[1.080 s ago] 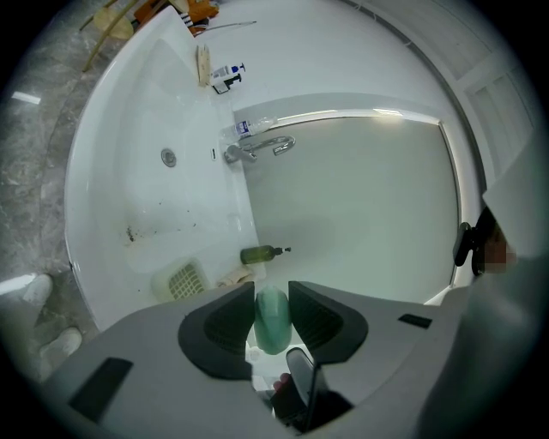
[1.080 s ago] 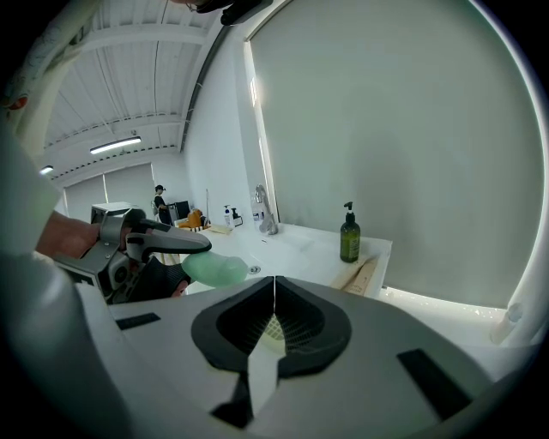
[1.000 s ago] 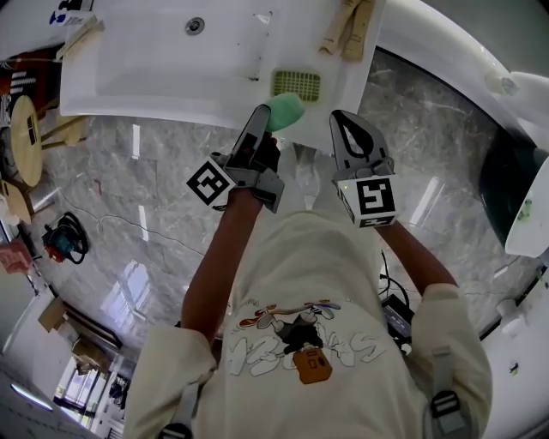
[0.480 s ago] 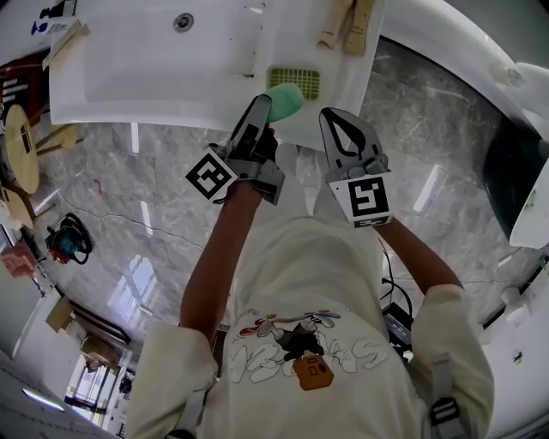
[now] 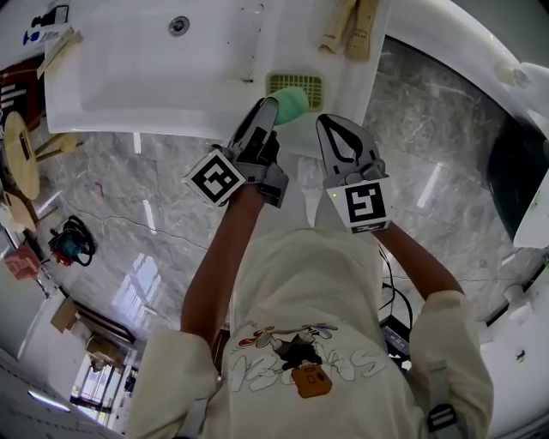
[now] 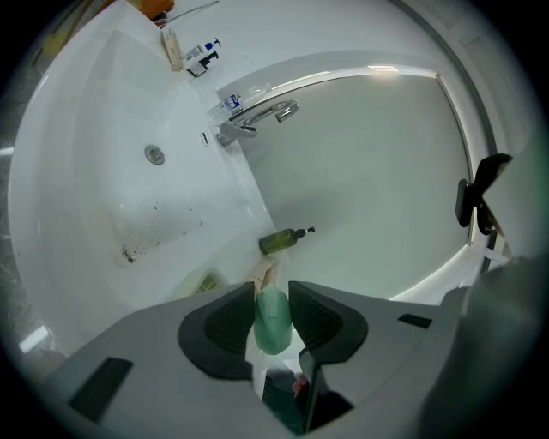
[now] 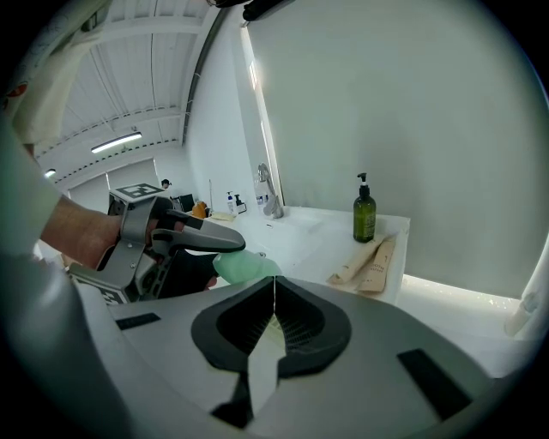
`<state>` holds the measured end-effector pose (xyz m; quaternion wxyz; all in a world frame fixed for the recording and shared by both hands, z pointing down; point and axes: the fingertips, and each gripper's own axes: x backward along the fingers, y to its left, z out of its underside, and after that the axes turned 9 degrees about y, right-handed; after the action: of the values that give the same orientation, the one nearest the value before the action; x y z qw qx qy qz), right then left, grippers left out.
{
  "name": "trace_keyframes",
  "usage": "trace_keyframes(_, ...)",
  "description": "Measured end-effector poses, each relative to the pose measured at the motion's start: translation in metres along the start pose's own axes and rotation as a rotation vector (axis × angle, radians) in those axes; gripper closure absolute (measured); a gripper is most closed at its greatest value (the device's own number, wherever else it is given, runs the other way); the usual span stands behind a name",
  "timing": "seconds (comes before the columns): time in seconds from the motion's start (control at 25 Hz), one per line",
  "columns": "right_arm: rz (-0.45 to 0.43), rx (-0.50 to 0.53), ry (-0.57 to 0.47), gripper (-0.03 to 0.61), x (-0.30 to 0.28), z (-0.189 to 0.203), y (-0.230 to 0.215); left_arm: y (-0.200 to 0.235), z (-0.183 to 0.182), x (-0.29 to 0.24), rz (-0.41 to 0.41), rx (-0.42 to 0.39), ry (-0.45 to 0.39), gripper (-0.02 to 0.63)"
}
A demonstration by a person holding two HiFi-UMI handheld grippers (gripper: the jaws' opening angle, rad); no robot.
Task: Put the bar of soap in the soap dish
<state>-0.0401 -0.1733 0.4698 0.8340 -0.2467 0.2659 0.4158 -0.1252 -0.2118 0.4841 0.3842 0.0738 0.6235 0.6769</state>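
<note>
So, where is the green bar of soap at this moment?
In the head view the bar of soap is held between the fingers of the left gripper, at the near edge of the soap dish, right of the basin.

White sink basin (image 5: 146, 69) far left, with round drain (image 5: 179, 25) and chrome faucet (image 6: 257, 117) at the far rim. Right of the basin, two beige tubes (image 5: 350, 26) side by side; dark green pump bottle (image 7: 364, 213) upright just beyond. Grey marble floor (image 5: 129, 223) nearer; wooden stool (image 5: 21, 150) at left.
</note>
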Motion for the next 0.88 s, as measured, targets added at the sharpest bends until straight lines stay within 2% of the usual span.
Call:
trace_keyframes(0.16, 0.005, -0.011, -0.001, 0.571, -0.005, 0.001, -0.003, 0.004, 0.000, -0.008, -0.024, -0.007, 0.021, 0.479)
trace_keyframes(0.28, 0.010, -0.016, 0.000, 0.571, -0.008, 0.002, -0.006, 0.005, -0.002, -0.015, -0.046, -0.062, 0.049, 0.479)
trace_keyframes(0.48, 0.021, -0.027, 0.009, 0.571, -0.012, 0.007, -0.011, 0.004, 0.005, -0.022, -0.096, -0.108, 0.110, 0.479)
trace_keyframes(0.88, 0.038, -0.051, 0.023, 0.571, -0.021, 0.015, -0.019, 0.010, 0.012, -0.038, -0.166, -0.181, 0.165, 0.480)
